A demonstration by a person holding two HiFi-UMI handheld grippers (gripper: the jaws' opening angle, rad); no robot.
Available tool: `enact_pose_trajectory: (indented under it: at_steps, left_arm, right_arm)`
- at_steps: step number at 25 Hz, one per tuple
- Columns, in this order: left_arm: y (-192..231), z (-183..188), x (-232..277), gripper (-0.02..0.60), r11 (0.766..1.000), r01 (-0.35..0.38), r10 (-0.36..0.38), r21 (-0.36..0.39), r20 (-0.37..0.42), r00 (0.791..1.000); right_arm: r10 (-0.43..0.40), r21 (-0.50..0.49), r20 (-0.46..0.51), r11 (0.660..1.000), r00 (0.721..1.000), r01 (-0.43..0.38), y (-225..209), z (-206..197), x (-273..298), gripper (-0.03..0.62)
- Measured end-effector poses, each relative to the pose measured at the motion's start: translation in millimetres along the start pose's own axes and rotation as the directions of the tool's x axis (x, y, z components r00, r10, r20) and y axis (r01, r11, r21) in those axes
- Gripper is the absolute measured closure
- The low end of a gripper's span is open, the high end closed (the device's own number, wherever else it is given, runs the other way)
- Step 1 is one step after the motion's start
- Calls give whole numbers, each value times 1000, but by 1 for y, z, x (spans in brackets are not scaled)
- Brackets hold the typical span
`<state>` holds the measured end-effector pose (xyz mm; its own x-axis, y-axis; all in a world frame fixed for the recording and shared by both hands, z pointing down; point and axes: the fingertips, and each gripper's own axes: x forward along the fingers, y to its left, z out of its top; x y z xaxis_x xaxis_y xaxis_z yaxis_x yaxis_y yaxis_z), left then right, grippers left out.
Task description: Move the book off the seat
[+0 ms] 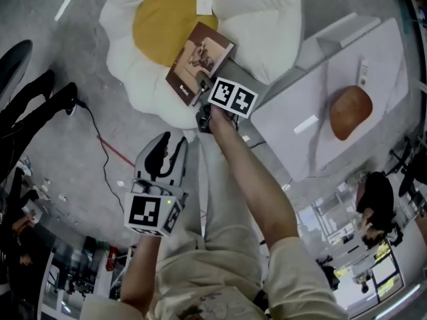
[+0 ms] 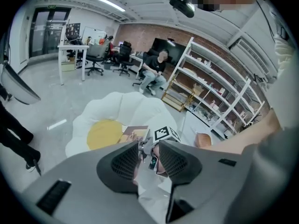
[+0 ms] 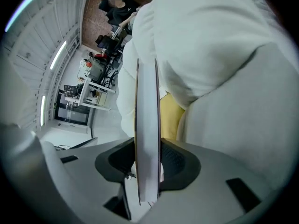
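No legible text; book [image 1: 198, 63] print too blurred.

Thin paperback book [image 1: 200, 60], brown cover with sepia picture and small white title, white page block. Clamped at near edge between jaws of right gripper [image 1: 201, 87]; seen edge-on and upright in right gripper view [image 3: 147, 120]. Front cover up, tilted, above yellow centre and one petal of the seat. Contact with seat not discernible. Seat: white flower-shaped padded cushion [image 1: 267, 19], round yellow centre, flat on grey floor.
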<state>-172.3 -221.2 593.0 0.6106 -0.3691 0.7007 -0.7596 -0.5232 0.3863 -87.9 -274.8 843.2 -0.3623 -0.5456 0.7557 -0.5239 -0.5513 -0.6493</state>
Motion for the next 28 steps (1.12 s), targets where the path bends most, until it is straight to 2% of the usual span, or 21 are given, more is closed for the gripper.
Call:
enact_pose_trajectory:
  at_steps: [3,8,14,17,21,28]
  left_arm:
    - [0,-3,-18,439,999,5,-5,38,4,1000]
    - [2,-7,-40,442,998,10,-10,60,8,1000]
    - [18,-25,-48,512,998,-6,7,70,-8,1000]
    - [18,-39,-48,549,997,-10,12,71,-26,1000]
    - [12,-51,-51,566,997,-3,5,72,-39,999]
    - [-8,-61,-50,569,997,-12,15,72,-40,999]
  right_arm:
    - [20,3,30,1000,999,-20,8,-5,-20,444]
    - [63,11,57,998,996,-63,29,-15,-48,444]
    - [115,-28,79,993,990,-113,54,-27,-64,444]
    - [128,-39,81,991,988,-125,55,-34,-73,444]
    - [149,-39,81,988,986,-146,55,-43,-88,444]
    - [199,-46,89,980,976,-195,46,-45,-114,444]
